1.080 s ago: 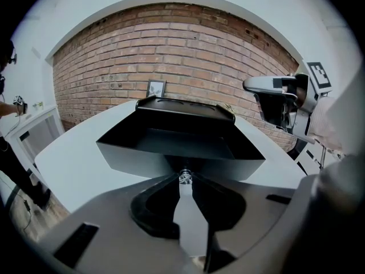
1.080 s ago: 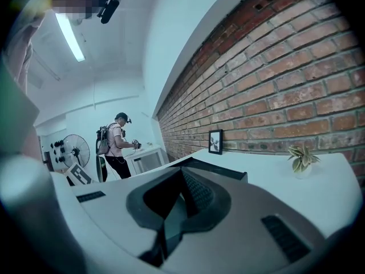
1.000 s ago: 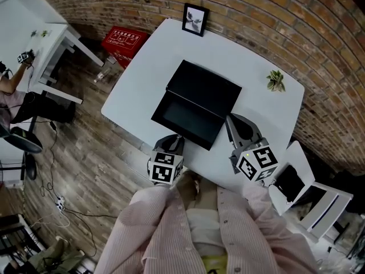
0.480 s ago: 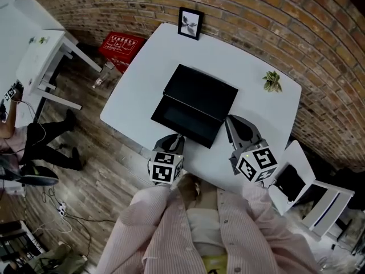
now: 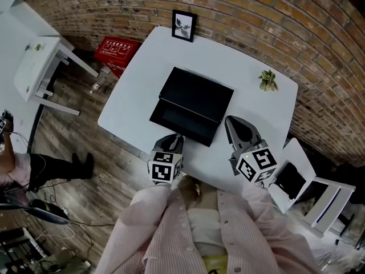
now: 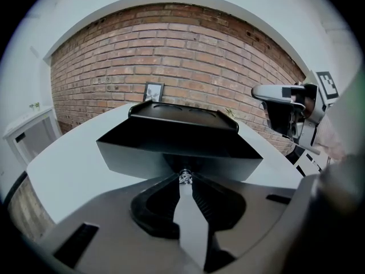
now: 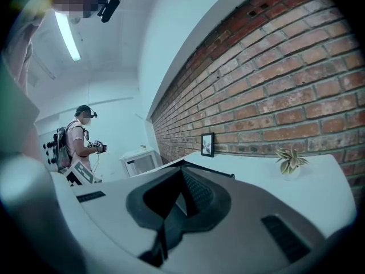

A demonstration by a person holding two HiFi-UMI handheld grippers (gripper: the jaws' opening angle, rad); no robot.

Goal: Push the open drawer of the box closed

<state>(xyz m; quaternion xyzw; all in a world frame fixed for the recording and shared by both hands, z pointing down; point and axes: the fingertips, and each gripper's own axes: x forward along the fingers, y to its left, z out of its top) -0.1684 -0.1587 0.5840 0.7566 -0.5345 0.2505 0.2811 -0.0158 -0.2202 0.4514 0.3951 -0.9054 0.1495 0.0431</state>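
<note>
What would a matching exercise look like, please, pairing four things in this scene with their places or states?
Things:
1. framed picture
2. small plant
3. drawer
4. left hand-held gripper

Places or states:
A. pulled out of the black box
B. near the far right corner of the table
C. shut on the drawer knob
D. near the table's far left corner

Pairs: 1-D, 2-B, 3-A, 4-C.
</note>
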